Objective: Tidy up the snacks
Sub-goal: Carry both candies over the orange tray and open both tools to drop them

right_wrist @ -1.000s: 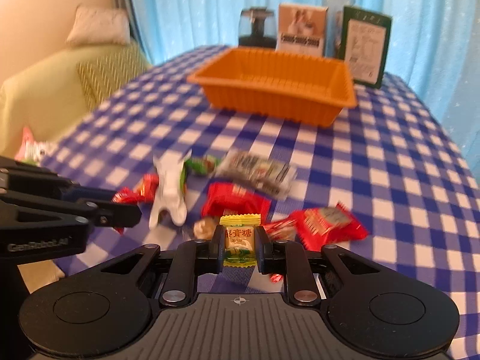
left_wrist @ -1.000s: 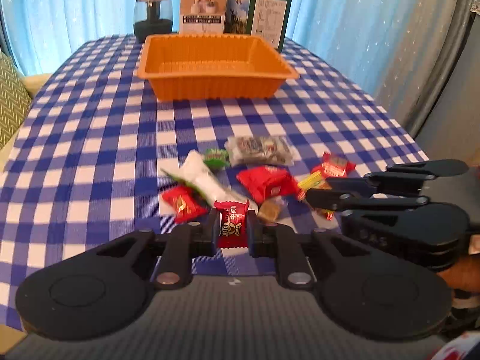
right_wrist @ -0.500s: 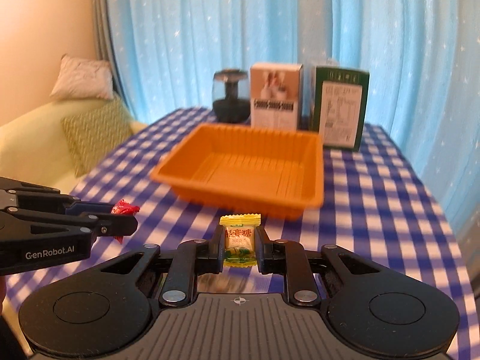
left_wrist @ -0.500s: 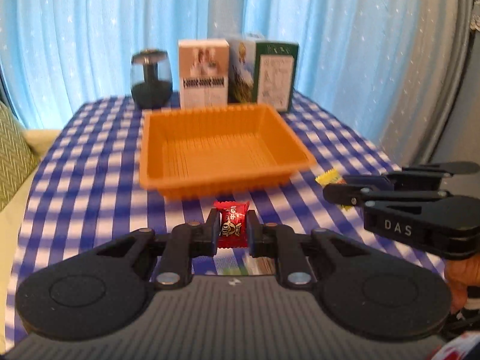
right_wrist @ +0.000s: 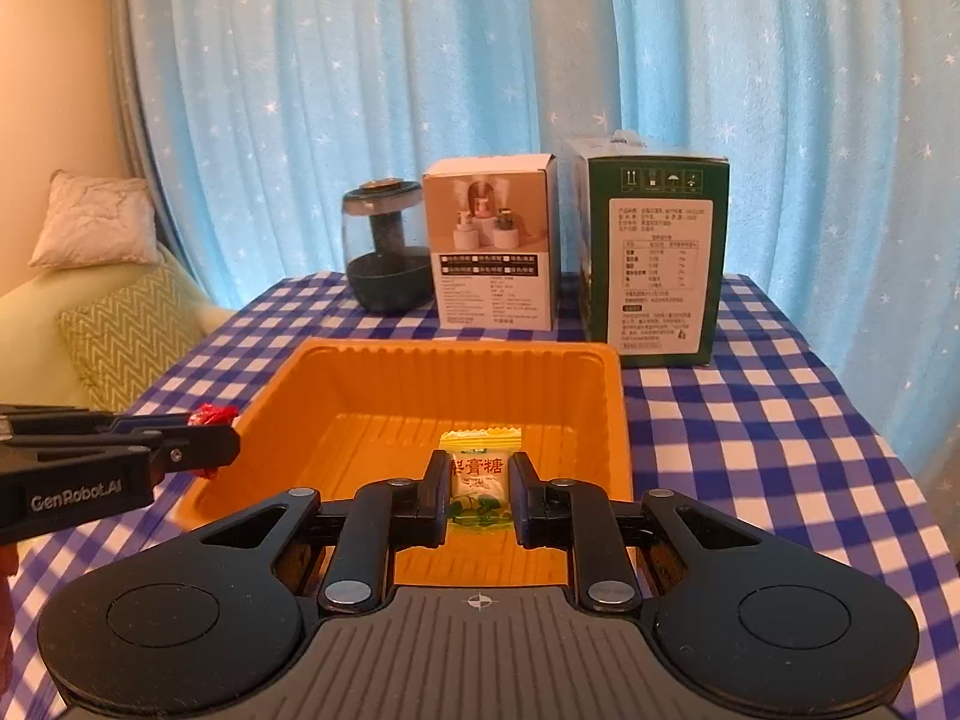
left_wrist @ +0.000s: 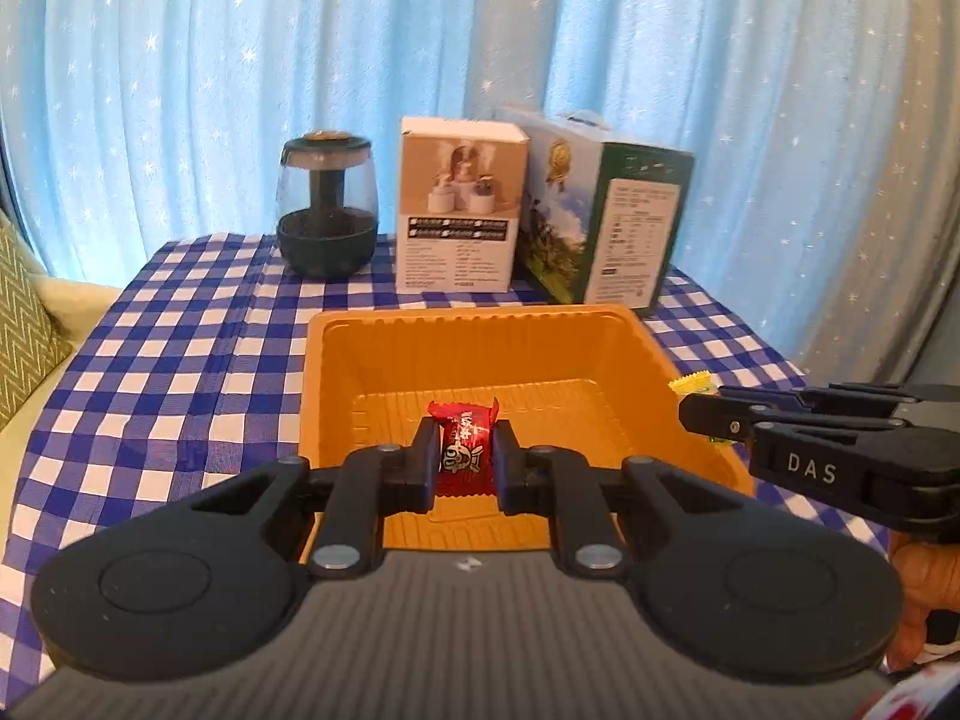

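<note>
Your left hand-held gripper [left_wrist: 465, 455] pinches a red wrapped candy [left_wrist: 465, 447], the right hand-held gripper [right_wrist: 480, 483] a yellow-green wrapped candy [right_wrist: 480, 474], above the orange plastic tray [right_wrist: 456, 354]; release next.

Count on inspection: two wrapped candies, one red candy [left_wrist: 465, 450] and one yellow candy [right_wrist: 480, 480]; one orange tray [left_wrist: 480, 348]; two upright cartons, one white box [left_wrist: 459, 204] and one green box [right_wrist: 657, 258]; one dark jar [left_wrist: 327, 204]; two grippers.
</note>
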Motion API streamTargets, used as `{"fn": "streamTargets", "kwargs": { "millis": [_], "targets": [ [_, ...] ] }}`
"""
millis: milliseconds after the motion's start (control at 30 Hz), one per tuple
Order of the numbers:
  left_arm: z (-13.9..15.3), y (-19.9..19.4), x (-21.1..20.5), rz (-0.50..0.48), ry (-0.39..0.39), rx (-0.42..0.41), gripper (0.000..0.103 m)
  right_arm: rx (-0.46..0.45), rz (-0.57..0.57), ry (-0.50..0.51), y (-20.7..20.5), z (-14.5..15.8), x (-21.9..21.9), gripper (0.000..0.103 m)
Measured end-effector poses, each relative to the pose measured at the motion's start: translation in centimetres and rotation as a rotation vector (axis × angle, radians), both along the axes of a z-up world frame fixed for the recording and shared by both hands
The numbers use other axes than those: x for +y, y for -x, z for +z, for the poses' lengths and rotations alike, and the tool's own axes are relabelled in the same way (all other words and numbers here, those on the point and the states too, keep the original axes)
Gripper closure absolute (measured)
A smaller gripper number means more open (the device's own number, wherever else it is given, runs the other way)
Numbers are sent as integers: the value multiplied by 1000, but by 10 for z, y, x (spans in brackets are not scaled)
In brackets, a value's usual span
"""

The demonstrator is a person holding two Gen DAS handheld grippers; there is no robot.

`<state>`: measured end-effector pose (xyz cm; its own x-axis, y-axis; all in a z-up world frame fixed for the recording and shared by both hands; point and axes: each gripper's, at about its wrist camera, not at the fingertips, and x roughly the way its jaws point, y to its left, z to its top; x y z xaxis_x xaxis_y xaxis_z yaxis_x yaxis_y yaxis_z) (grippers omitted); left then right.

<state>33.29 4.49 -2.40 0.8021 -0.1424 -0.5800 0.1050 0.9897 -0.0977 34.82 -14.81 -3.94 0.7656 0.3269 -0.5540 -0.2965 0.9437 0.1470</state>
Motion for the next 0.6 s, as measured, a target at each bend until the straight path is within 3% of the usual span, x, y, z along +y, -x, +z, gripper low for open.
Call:
{"fn": "streamTargets", "kwargs": {
  "millis": [267, 333, 600],
  "targets": [
    [-23, -26, 10, 19, 7, 45, 85, 85, -23, -40, -25, -22, -1, 82],
    [-25, -28, 11, 30, 9, 49, 71, 92, -24, -41, -26, -23, -1, 82],
    [-22, -23, 19, 53, -10, 48, 70, 102, -31, -65, -28, -23, -1, 82]
  ]
}}
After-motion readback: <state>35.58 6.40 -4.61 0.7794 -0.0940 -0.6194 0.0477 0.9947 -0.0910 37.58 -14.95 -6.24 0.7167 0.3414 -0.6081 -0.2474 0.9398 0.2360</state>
